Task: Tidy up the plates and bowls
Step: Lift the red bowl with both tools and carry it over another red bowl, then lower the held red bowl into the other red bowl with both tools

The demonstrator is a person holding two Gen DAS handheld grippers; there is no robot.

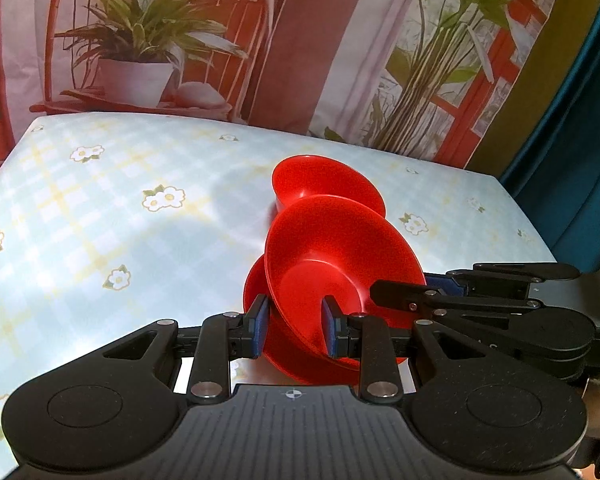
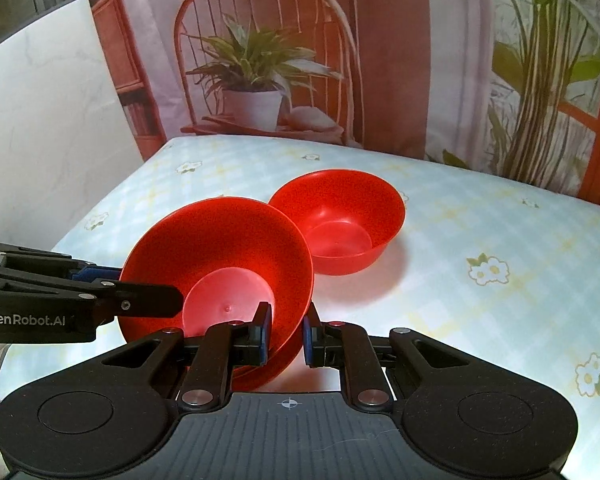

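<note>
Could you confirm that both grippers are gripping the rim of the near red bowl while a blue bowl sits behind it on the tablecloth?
Not quite: the far bowl is red, not blue, as the right wrist view shows. Both grippers, left and right, do grip the near red bowl.

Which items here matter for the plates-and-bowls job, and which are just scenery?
Job:
near bowl, gripped by left gripper and right gripper
plate under it
far bowl

Scenery:
floral tablecloth
printed backdrop
</note>
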